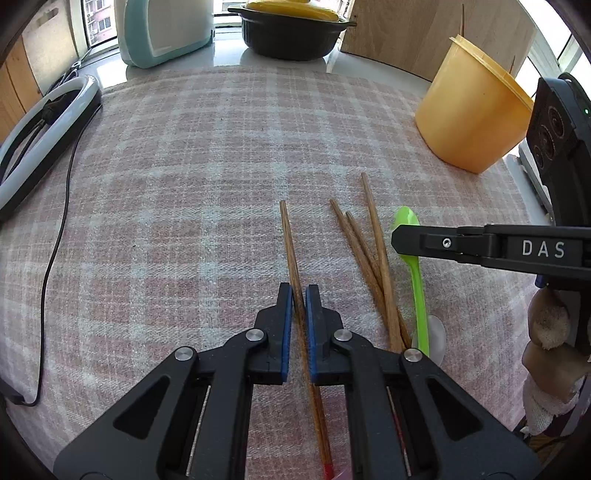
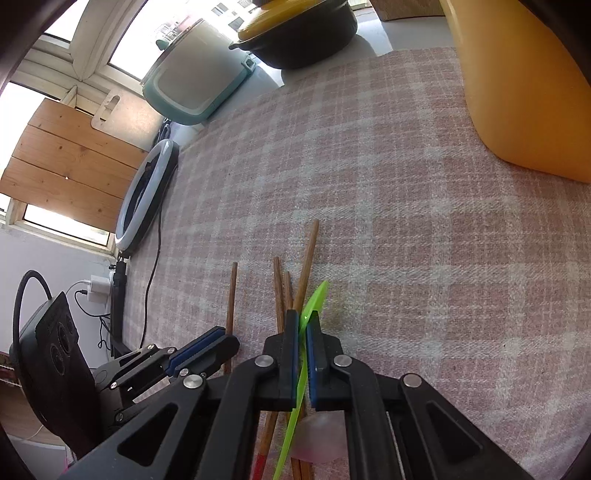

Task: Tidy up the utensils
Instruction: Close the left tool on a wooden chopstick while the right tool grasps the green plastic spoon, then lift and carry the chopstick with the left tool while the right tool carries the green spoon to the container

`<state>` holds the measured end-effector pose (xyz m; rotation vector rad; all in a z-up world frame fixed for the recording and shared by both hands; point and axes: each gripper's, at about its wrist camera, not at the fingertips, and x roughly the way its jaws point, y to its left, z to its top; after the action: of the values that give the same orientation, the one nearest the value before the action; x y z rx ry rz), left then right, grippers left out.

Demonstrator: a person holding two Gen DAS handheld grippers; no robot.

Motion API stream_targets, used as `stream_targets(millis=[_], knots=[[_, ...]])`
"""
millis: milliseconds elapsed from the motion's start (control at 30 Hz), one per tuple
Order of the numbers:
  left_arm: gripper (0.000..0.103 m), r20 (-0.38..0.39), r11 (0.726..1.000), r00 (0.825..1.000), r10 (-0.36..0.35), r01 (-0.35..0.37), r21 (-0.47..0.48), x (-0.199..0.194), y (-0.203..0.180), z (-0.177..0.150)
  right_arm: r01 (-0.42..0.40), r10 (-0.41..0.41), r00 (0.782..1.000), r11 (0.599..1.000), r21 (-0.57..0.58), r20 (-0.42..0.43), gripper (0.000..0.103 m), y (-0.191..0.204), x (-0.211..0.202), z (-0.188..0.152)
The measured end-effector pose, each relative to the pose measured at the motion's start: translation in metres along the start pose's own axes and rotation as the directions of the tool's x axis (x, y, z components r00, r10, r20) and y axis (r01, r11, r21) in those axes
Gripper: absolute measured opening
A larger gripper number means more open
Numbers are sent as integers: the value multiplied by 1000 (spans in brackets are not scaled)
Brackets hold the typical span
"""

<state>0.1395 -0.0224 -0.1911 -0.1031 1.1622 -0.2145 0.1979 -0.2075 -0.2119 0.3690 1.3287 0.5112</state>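
Note:
My left gripper point(image 1: 299, 291) is shut on a single wooden chopstick point(image 1: 290, 243) that lies along the checked cloth. Three more chopsticks point(image 1: 369, 251) lie crossed just to its right. My right gripper point(image 2: 303, 321) is shut on a green plastic spoon point(image 2: 314, 299), gripping its handle edge-on; the spoon also shows in the left wrist view point(image 1: 415, 269) under the right gripper's finger point(image 1: 424, 242). The left gripper point(image 2: 207, 347) shows at the left of the right wrist view. A yellow tub point(image 1: 469, 107) stands at the far right.
A clear pinkish spoon point(image 2: 321, 435) lies under the green one. A black pot with yellow lid point(image 1: 291, 29), a teal appliance point(image 1: 166, 29), a ring light with cable point(image 1: 44, 122) and a wooden board point(image 1: 424, 33) ring the checked cloth point(image 1: 184, 184).

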Motion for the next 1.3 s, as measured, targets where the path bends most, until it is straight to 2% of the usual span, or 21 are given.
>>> stream_targets(millis=[333,600,800,1067,1300], knots=[[3,113,996,993,-26,36,-87,-44,26,6,0,3,996,1000,-30,88,1,-3,-48,-6],[3,221,992,975,-24,52,-119,-83,33,19,14,-8,982,999,-29,189,1,-10,-94,-8],[3,295,989,954,-49,88,-119,-103,26,34,50,-39,959,998,-35,281,1,-14,-130,-8],[3,344,984,931,-120,158,-85,-116,0,52,77,-70,920,997,-2,385,1,-29,-175,-12],[3,395,975,900,-185,220,-44,-127,-30,78,123,-112,868,992,10,484,1,-35,-216,-5]])
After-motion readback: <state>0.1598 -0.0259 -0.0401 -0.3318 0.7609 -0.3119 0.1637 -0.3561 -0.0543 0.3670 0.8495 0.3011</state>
